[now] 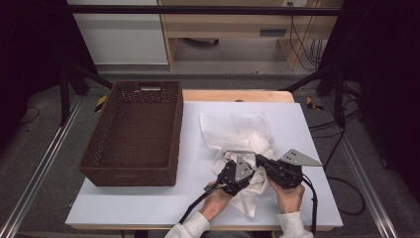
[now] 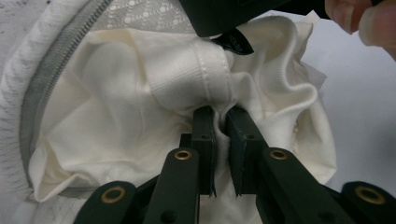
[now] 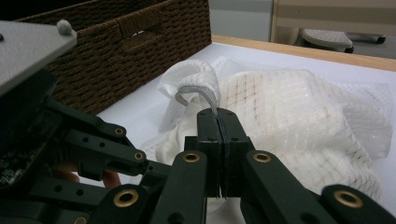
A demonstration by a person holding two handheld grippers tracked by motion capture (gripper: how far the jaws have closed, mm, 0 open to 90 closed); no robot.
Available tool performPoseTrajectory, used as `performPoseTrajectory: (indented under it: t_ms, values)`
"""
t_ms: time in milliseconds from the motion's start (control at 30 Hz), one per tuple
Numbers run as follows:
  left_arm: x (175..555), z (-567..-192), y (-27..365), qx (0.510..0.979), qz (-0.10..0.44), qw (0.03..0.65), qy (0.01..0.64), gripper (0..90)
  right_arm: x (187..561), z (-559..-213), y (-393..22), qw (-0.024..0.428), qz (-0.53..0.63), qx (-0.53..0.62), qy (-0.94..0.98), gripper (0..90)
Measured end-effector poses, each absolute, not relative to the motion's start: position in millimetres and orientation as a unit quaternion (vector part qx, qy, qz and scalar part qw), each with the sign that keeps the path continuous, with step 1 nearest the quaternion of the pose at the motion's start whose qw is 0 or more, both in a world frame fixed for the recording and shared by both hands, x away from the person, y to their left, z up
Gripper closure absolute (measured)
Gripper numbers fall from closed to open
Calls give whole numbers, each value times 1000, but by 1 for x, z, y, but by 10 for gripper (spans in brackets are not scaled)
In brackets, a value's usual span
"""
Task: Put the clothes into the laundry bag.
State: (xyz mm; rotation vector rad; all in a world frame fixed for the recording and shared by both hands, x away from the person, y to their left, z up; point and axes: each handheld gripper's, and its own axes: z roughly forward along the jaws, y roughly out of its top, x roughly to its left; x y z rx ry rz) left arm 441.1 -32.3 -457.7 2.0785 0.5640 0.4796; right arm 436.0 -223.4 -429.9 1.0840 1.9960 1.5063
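Note:
A white mesh laundry bag [image 1: 233, 126] lies on the white table top [image 1: 148, 203], with a cream garment [image 1: 247, 196] bunched at its near end. My left gripper [image 1: 243, 167] is shut on a fold of the cream garment [image 2: 126, 93], just below its ribbed band, inside the bag's grey zipper edge [image 2: 51, 74]. The left gripper's pads [image 2: 205, 126] squeeze the cloth between them. Close beside it, my right gripper [image 1: 260, 159] is shut on the bag's grey zipper edge [image 3: 198, 93], with its tips [image 3: 217, 114] pinching the rim of the mesh bag [image 3: 303, 116].
A dark brown wicker basket [image 1: 130, 171] stands at the left of the table; its wall [image 3: 140, 42] rises behind the bag in the right gripper view. Bare white surface lies to the right and in front. Shelving and cables stand beyond the far edge.

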Motion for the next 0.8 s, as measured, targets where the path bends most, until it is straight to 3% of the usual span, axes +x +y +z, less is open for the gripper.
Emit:
performPoseTrajectory:
  t_ms: [33,67,167,267,467,667,800]
  values:
    - [437,-453,-28,841,204,445,230,766,436,-430,-224,207,541,389,716,894]
    - [436,-450,-26,842,207,441,232,654,436,-430,-224,208,540,389,716,894]
    - [432,-436,-9,842,197,445,233,467,435,-429,-225,210,542,390,714,894]
    - [426,-422,11,838,200,453,230,387,435,-429,-226,210,542,390,714,894]
    - [432,-410,49,819,232,456,261,387,435,-429,-226,210,540,390,715,893]
    - [470,-459,54,840,205,385,322,448,435,-429,-225,209,540,391,716,893]
    - [482,-481,50,855,175,360,330,457,435,-429,-225,207,540,391,716,893]
